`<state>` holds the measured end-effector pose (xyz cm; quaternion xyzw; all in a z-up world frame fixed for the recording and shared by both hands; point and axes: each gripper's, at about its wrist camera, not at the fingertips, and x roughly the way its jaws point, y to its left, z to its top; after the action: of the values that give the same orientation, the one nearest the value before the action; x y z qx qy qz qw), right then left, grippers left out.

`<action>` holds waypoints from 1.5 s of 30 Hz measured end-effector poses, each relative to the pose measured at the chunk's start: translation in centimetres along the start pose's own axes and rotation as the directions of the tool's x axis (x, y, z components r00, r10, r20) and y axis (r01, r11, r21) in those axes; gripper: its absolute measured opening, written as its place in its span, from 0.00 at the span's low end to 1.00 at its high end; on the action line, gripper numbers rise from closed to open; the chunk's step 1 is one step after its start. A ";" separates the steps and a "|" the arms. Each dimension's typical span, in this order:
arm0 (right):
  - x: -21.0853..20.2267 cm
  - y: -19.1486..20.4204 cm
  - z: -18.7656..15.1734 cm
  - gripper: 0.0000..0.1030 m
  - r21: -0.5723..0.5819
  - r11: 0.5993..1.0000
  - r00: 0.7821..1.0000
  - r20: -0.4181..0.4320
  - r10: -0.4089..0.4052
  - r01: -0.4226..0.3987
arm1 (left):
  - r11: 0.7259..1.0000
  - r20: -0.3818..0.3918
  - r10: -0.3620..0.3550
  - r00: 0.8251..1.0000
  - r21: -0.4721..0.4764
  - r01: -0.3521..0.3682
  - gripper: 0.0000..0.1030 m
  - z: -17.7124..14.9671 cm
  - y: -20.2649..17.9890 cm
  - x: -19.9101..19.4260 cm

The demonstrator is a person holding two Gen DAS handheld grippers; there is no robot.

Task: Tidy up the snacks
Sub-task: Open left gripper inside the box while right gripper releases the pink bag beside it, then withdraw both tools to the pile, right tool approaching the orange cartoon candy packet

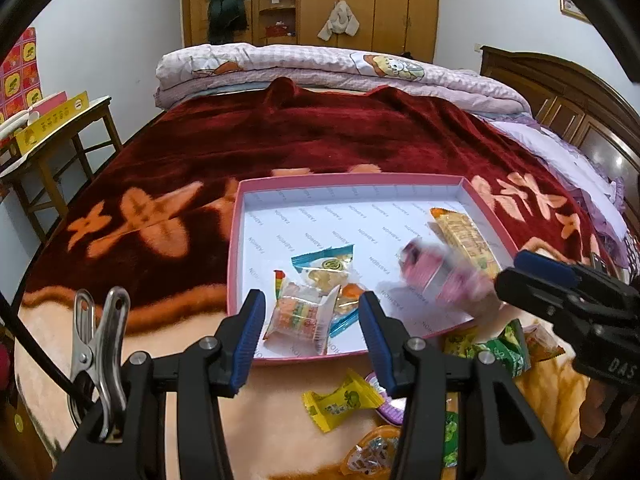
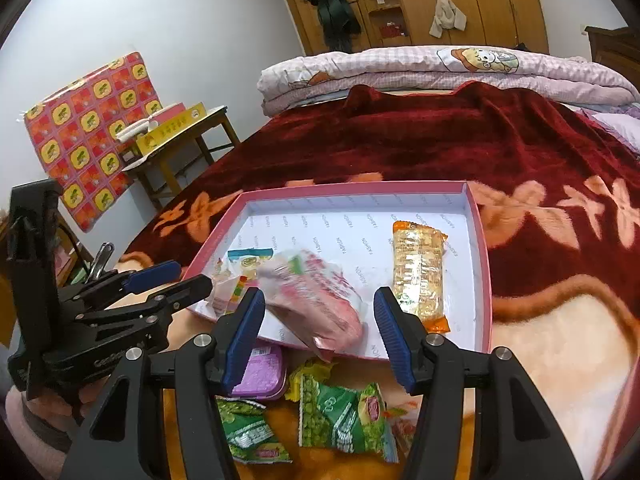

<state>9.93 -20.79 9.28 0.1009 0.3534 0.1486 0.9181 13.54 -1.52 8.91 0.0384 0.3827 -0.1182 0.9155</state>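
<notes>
Right claw: jaws parted about halfway, blue pads clear of everything; a blurred pink packet lies or is dropping just ahead of them, over the near edge of the pink tray, and nothing is held. Left claw: likewise parted and empty, poised above a clear rainbow-candy packet and a blue-edged packet in the tray's near left part. A long orange cracker packet lies along the tray's right wall; the far half of the tray is bare. The tray rests on the bed, towards its near edge, on a red flowered blanket. Still outside, between the tray's near wall and the near edge of the bed: green pea packets, a yellow candy, a lilac tub and an orange-rimmed jelly cup. Step in hand, as judged: release of the pink packet, then return for loose snacks. To do it well, lift the right claw straight off so the pads do not snag the wrapper; confirm the packet settles wholly inside the wall, since it seems to overlap the near rim. Take the next item by its crimped end, from the top of the heap, and set it in the bare far half, like beside like, rather than piling on the near items.
</notes>
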 end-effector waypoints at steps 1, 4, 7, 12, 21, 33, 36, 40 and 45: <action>-0.2 0.0 -0.1 0.57 0.001 1.000 1.000 0.002 0.001 -0.001 | 1.000 0.000 -0.002 1.000 -0.006 0.002 0.50 0.0 0.1 -0.1; -0.6 0.0 -0.2 0.57 0.005 1.000 1.000 0.006 0.002 -0.002 | 1.000 -0.002 -0.009 1.000 -0.018 0.009 0.50 -0.1 0.3 -0.6; -0.9 0.0 -0.5 0.57 0.015 1.000 1.000 -0.001 0.006 -0.006 | 1.000 0.006 -0.003 1.000 -0.017 0.003 0.50 -0.2 0.3 -1.1; -1.1 0.1 -1.1 0.57 0.017 1.000 1.000 -0.009 0.007 -0.007 | 1.000 0.008 -0.003 1.000 -0.016 0.003 0.50 -0.4 0.3 -1.7; -2.2 0.2 -2.5 0.57 0.035 0.999 1.000 -0.022 0.005 -0.004 | 1.000 0.000 -0.014 1.000 -0.009 0.014 0.50 -2.1 0.0 -2.7; -3.2 0.2 -4.3 0.57 0.057 0.998 0.999 -0.046 0.003 0.000 | 1.000 -0.014 -0.024 1.000 -0.007 0.024 0.50 -3.9 -0.5 -3.6; -3.4 0.3 -4.5 0.57 0.057 0.998 0.999 -0.047 0.004 -0.001 | 1.000 -0.015 -0.023 1.000 -0.011 0.023 0.50 -4.2 -0.5 -3.8; -3.6 0.4 -5.0 0.57 0.056 0.998 0.999 -0.052 0.005 -0.002 | 1.000 -0.016 -0.019 1.000 -0.018 0.019 0.50 -4.6 -0.3 -4.0; -4.0 0.5 -5.7 0.57 0.054 0.999 0.998 -0.055 0.008 -0.005 | 1.000 -0.018 -0.014 1.000 -0.013 0.014 0.50 -5.0 -0.2 -4.5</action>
<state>3.16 -21.23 7.70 0.1225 0.3823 0.1446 0.9044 6.95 -0.10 8.56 0.0307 0.3921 -0.1219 0.9113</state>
